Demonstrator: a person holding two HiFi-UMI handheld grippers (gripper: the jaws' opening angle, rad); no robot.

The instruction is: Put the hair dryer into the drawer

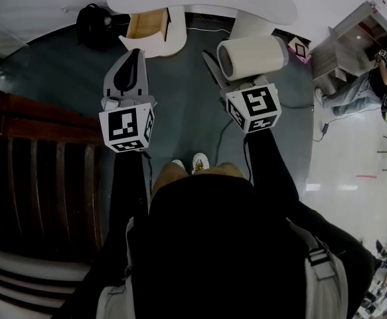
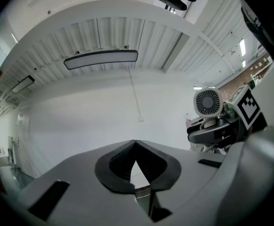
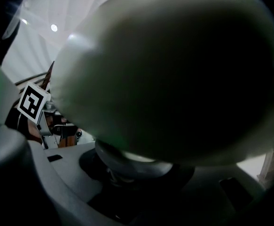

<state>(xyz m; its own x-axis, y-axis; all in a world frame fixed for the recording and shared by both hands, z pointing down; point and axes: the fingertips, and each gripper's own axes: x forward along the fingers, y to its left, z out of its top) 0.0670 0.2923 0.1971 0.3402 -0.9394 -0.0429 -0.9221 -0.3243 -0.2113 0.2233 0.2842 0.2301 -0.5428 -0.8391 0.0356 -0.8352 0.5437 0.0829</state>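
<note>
The right gripper [image 1: 233, 78] is clamping the hair dryer [image 1: 253, 56] at upper center. The left gripper [image 1: 133, 57] is keeping jaws together, empty, beneath the open drawer [image 1: 147, 25].

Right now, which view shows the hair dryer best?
The head view: the hair dryer shows its whole cream barrel and grille. The left gripper view catches its round grille, small, at right. In the right gripper view it fills the frame, blurred.

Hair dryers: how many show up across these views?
1. The hair dryer is clamped in the right gripper, in the air short of the open drawer. The drawer's inside shows only partly, so another could be hidden there.
</note>
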